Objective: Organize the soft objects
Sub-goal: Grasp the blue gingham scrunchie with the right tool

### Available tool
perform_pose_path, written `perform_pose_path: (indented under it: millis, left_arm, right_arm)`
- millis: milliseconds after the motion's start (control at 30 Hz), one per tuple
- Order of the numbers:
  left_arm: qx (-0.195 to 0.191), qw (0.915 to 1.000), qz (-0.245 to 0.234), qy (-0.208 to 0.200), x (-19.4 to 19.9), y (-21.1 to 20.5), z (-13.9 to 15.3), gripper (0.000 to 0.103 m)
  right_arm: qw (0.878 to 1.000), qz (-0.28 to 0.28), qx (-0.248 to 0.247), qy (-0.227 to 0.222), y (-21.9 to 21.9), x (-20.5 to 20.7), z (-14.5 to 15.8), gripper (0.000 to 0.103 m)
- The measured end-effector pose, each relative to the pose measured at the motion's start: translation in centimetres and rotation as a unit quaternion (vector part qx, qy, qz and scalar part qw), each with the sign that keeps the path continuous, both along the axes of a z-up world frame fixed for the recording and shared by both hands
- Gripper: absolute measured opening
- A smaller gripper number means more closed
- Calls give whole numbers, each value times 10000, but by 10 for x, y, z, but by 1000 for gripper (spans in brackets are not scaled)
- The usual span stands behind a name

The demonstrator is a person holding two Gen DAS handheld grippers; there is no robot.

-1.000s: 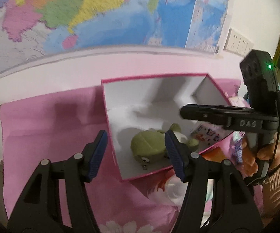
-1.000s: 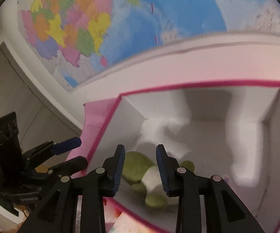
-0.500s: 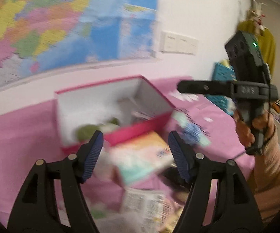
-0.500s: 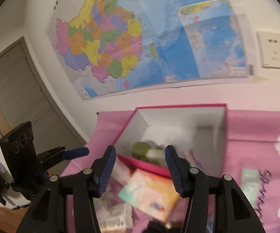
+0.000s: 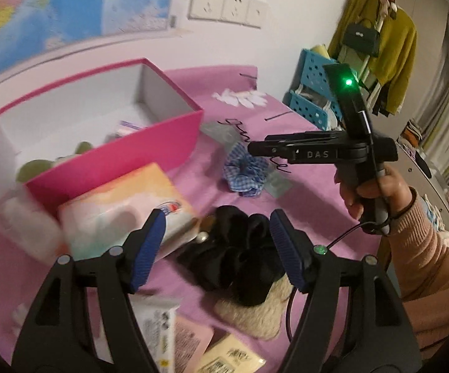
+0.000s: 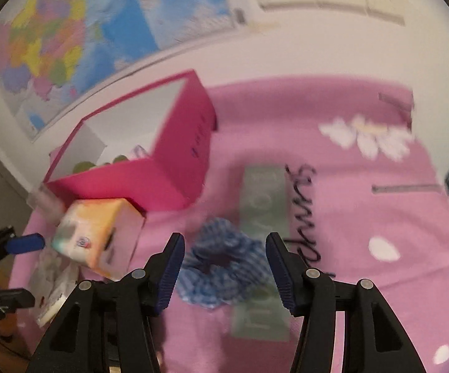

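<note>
With both grippers' jaws apart and empty, lower the right gripper (image 6: 223, 265) squarely over the blue gingham scrunchie (image 6: 221, 272), just beside the pink box (image 6: 174, 168), while the left gripper (image 5: 216, 250) hovers above the black scrunchie (image 5: 240, 255).

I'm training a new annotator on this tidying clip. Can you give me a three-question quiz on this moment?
1. True or false: the left claw is shut on the black scrunchie.
2. Which soft item lies between the right claw's fingers? A) blue gingham scrunchie B) green plush C) tissue pack
3. Fill in: the green plush sits inside the ____ box.

Key: 1 false; 2 A; 3 pink.
</note>
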State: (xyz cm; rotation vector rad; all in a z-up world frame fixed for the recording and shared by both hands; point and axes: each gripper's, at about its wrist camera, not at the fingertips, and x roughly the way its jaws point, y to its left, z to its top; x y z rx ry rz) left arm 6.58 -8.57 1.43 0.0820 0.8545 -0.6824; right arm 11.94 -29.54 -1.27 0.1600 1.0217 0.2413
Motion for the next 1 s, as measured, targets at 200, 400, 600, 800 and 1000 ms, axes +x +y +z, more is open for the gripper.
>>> perform_pose_path:
  millis: [200,400,600,800,1000]
  left_arm:
    - [166,9992,-154,317,21,-29,-16,70]
    - [268,9979,-217,542,34,-47,-29,70]
    - [241,9970,-261,683,40,-52,-34,71]
    - [59,9966,-273,772,43,-49,-33,71]
    - [-152,9963,-259,799,45,-42,-28,70]
  right_arm:
    - [9997,6,132,208,-5,9,-23,55]
    - [9996,109,230,157,-3,5,-29,31]
    - [9990,153,367,-187,-6,-10,-13,10]
    - [9945,337,782,-603,0,-23,19,9]
    - [9878,663,1040,-945,18,-32,51,9]
